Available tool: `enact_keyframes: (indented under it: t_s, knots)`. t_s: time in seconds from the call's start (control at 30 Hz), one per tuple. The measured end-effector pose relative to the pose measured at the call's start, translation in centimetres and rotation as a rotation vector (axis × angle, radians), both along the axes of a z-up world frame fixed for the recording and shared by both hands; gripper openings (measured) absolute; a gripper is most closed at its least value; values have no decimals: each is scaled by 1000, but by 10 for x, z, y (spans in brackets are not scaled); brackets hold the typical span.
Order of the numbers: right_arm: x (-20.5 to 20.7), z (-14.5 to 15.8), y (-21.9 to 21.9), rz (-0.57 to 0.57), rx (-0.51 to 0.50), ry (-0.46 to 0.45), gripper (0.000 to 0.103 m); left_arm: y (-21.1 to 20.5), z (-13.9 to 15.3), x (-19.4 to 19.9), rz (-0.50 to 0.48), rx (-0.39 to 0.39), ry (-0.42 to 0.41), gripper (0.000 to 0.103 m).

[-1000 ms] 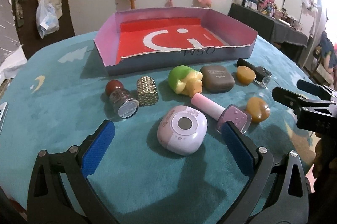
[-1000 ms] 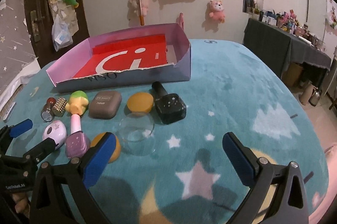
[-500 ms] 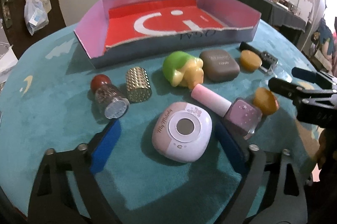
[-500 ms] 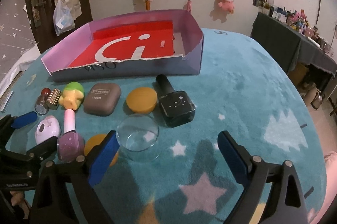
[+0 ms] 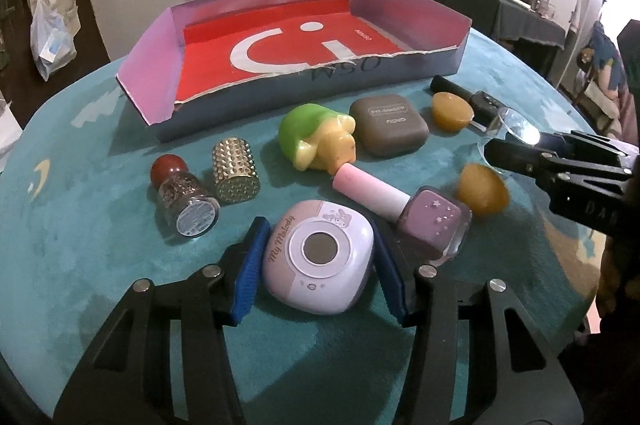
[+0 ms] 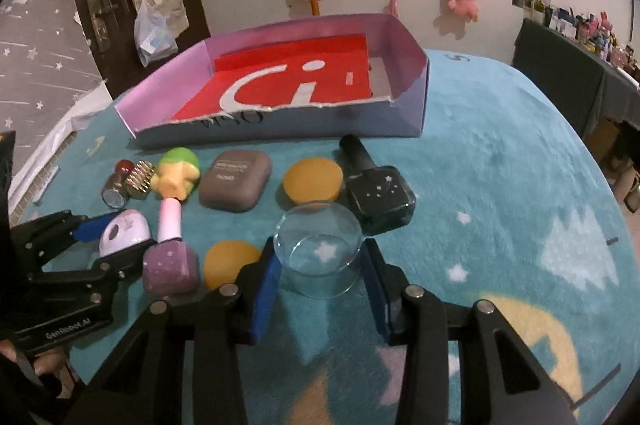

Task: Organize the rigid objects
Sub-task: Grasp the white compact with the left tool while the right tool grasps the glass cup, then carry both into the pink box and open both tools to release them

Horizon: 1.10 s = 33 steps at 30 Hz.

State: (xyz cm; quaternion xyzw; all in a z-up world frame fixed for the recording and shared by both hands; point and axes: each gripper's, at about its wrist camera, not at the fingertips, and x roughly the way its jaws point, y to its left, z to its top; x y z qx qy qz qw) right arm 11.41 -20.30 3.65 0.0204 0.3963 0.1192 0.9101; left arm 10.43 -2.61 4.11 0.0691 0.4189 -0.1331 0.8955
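I have both tongs closing at once: the left tongs (image 5: 318, 267) straddle the pink My Melody gadget (image 5: 318, 261), pads at its flanks, and the right tongs (image 6: 318, 279) bracket the clear glass dish (image 6: 318, 249), pads about touching its wall. I'd squeeze gently, since glass looks slippery, and lift straight up so the purple nail polish bottle (image 5: 432, 221) beside my left pad stays put. The red-lined cardboard tray (image 5: 224, 105) lies ahead, beyond the row of objects.
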Motion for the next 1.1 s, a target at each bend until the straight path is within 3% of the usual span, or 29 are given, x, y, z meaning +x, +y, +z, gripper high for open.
enact_keyframes:
  t_s: [0.63, 0.93, 1.1]
  knots:
    - [12, 33, -2, 10, -17, -79, 43, 11, 38, 8, 24, -17, -94, 49]
    - [60, 63, 3, 57, -49, -142, 43, 16, 60, 63, 30, -4, -107, 49]
    - [108, 63, 6, 82, -101, -96, 43, 19, 63, 104, 37, 27, -75, 49]
